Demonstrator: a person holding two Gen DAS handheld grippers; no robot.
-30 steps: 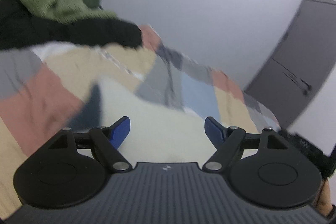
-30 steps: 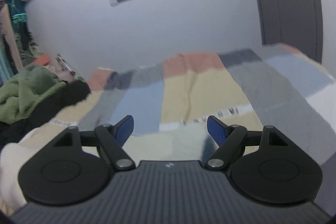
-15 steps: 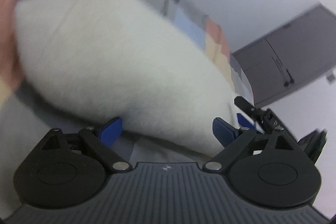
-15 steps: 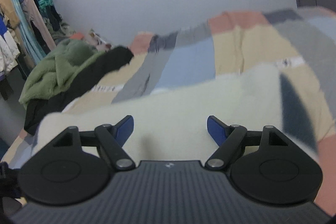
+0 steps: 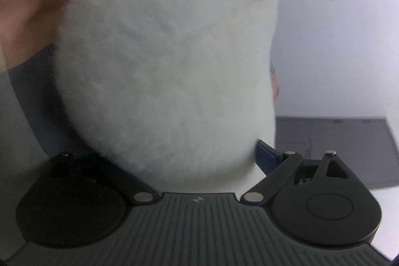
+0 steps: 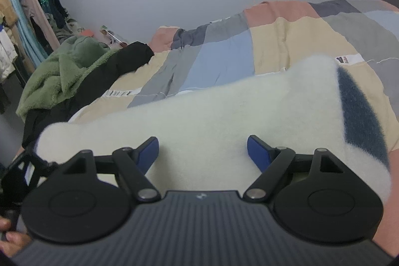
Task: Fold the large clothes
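A folded white fleece garment [image 6: 224, 111] with a dark blue patch [image 6: 359, 111] lies on the patchwork bed. My right gripper [image 6: 203, 153] is open just above its near edge, one blue finger [image 6: 259, 153] on each side, nothing held. In the left wrist view the same fleece [image 5: 162, 54] fills the frame, very close and blurred. My left gripper [image 5: 194, 161] is open, the fleece bulging between its jaws; its right blue finger [image 5: 266, 156] shows, the left is hidden behind the fleece.
The patchwork bedspread [image 6: 286, 46] covers the bed. A green fleece [image 6: 64, 71] and a black garment [image 6: 119, 61] are piled at the far left. Hanging clothes [image 6: 30, 16] stand beyond. A grey door [image 5: 336, 146] is in the wall.
Both grippers have dropped and moved in toward the white fleece. The left one rotated and closed in until the fleece fills its view. Both stayed open.
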